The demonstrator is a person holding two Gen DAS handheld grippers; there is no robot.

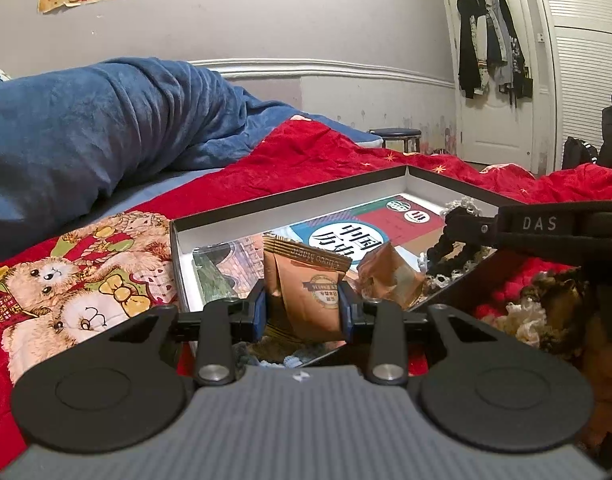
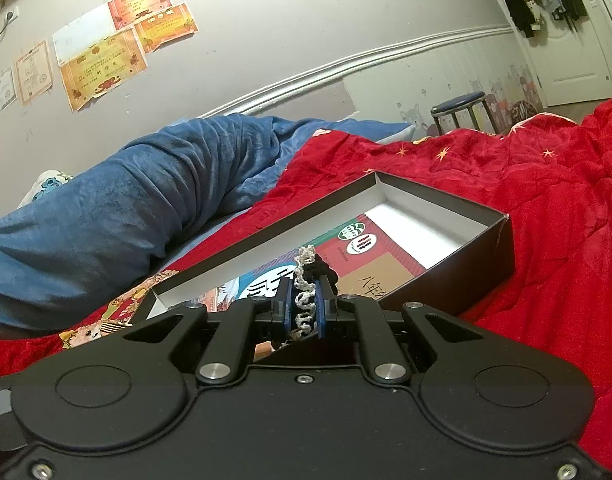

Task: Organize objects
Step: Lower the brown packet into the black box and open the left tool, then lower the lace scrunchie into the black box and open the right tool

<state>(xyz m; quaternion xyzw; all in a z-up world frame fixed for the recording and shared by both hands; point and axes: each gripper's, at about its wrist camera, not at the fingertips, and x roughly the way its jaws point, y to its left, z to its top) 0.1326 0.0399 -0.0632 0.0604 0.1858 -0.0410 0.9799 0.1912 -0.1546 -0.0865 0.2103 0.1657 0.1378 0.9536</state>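
Fisheye footage from the left wrist looks out over a bed covered by a red quilt with gold stars and a teddy-bear print [image 1: 85, 280], with a rumpled blue plush blanket [image 1: 97, 128] behind it. On the quilt lies a shallow black cardboard box with a white inside [image 1: 289, 200], and the left gripper [image 1: 303, 306] hangs over its near edge, its jaws partly apart and pressed on either side of a brown foil snack packet with a round label [image 1: 306, 288], which stands upright between the blue pads. Just beside it in the box lies a second crumpled brown packet [image 1: 390, 278], on top of a colourful printed booklet with large Chinese characters [image 1: 346, 236]. At the right edge the right gripper's black body reaches in over the box, with black-and-cream crocheted lace trim [image 1: 456, 224] at its tip. From the right wrist, the right gripper [image 2: 306, 306] shows its jaws nearly together, pinching that lace trim [image 2: 304, 280], which sticks up between the pads above the box [image 2: 446, 280]. A blue-topped stool [image 2: 460, 106] stands by the far wall.
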